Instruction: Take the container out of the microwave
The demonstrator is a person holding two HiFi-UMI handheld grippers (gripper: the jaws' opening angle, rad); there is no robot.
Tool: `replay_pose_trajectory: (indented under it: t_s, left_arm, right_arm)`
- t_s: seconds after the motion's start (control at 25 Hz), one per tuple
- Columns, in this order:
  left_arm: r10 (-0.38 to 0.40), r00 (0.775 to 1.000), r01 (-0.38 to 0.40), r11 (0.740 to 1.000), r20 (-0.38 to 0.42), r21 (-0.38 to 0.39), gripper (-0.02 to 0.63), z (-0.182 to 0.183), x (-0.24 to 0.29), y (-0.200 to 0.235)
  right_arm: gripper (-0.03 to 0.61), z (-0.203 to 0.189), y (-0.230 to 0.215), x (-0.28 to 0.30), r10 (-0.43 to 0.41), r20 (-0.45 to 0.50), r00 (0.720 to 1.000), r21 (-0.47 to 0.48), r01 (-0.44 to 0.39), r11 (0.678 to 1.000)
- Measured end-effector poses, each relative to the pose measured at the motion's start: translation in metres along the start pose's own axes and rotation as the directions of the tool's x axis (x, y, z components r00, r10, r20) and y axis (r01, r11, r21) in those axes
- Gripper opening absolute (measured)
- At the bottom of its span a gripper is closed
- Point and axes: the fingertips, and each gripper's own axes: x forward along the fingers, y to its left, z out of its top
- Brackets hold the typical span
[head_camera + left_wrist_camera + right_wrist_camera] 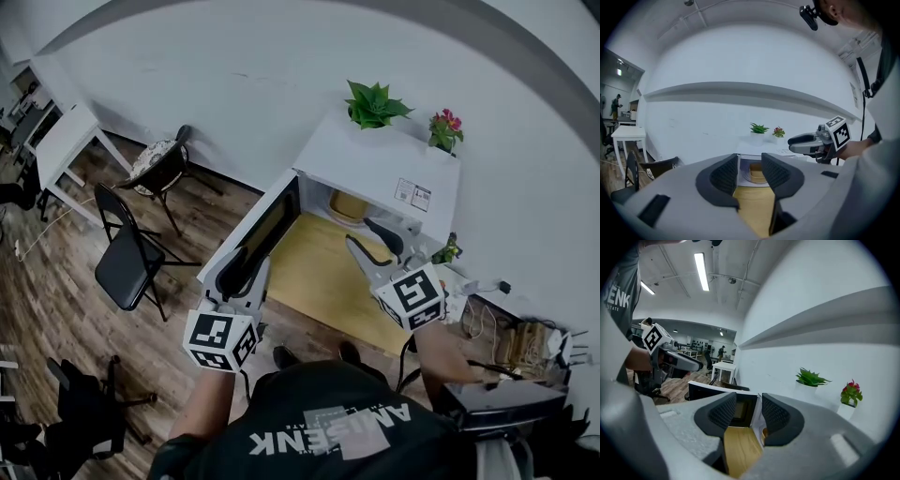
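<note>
The white microwave (375,164) stands on a wooden table (309,277) with its door (264,228) swung wide open to the left. Inside sits a yellowish container (349,204), which also shows in the left gripper view as the container (756,172) on the turntable plate. My left gripper (239,272) is open in front of the door's lower edge, nothing between its jaws. My right gripper (377,242) is open just before the microwave's mouth, short of the container, and holds nothing. The right gripper view shows the open door (723,398) beyond its jaws.
On top of the microwave are a green succulent (375,103) and a pink-flowered plant (446,127). Black folding chairs (129,255) stand on the wood floor at left. Cables and a wire rack (525,339) lie to the right of the table. A white wall is behind.
</note>
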Motion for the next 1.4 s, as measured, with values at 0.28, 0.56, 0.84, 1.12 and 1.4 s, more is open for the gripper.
replay_pose_trajectory:
  t_s: [0.28,0.56,0.84,1.12,1.4]
  left_arm:
    - [-0.03,0.999,0.029,1.0,-0.027,-0.002,0.156,-0.015,0.001,0.006]
    - [0.041,0.999,-0.042,0.999,-0.034,-0.03,0.156,-0.02,0.001,-0.009]
    - [0.155,0.987,-0.158,0.986,-0.051,-0.059,0.156,-0.029,-0.007,-0.015]
    - [0.228,0.972,-0.232,0.969,-0.053,-0.082,0.156,-0.039,-0.01,-0.023]
    - [0.284,0.956,-0.291,0.95,-0.071,-0.116,0.156,-0.051,-0.013,-0.023]
  right_arm:
    - [0.202,-0.032,0.032,0.02,0.089,-0.066,0.994,-0.019,-0.09,0.996]
    - [0.207,-0.066,0.027,0.039,0.164,-0.124,0.979,-0.066,-0.173,0.983]
    - [0.207,-0.112,0.003,0.07,0.184,-0.194,0.964,-0.101,-0.206,0.973]
    - [0.207,-0.15,-0.012,0.103,0.187,-0.257,0.948,-0.141,-0.229,0.963]
    - [0.207,-0.181,-0.034,0.136,0.156,-0.302,0.941,-0.137,-0.205,0.969]
